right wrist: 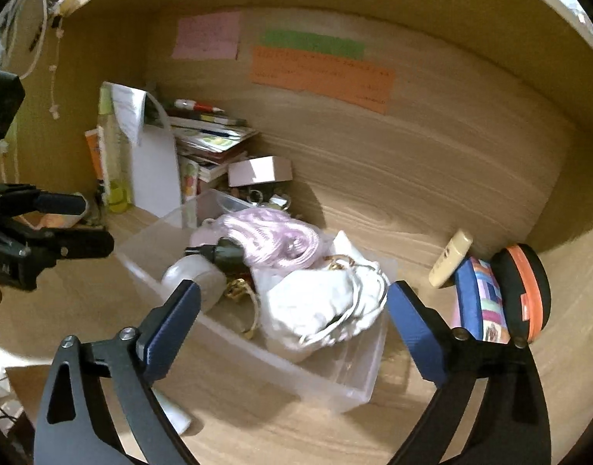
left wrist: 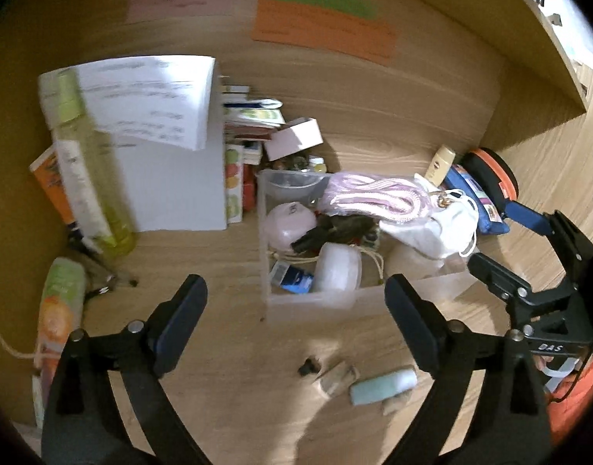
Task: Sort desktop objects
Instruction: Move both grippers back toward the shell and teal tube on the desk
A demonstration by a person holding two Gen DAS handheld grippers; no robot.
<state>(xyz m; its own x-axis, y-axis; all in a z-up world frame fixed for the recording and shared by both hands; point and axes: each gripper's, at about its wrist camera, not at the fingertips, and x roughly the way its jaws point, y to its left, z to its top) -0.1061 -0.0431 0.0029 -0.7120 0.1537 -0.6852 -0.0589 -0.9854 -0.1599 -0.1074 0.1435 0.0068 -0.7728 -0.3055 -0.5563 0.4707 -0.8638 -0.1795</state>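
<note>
Wood-grain counter [left wrist: 226, 263] is carrying a clear bin [right wrist: 358, 383] — already crowded. Both claws, left claw [left wrist: 296, 321] and right claw [right wrist: 292, 317], are gaping empty; the mint tube [left wrist: 381, 385] is lying loose nearby — approaching low seems wise.

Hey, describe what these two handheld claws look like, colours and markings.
Both match: the left claw and right claw have curved black arms, silver pivot screws and flat dark-blue finger pads. The right claw's black body carries small white lettering, seen from the left wrist view. No cables show on either.
</note>
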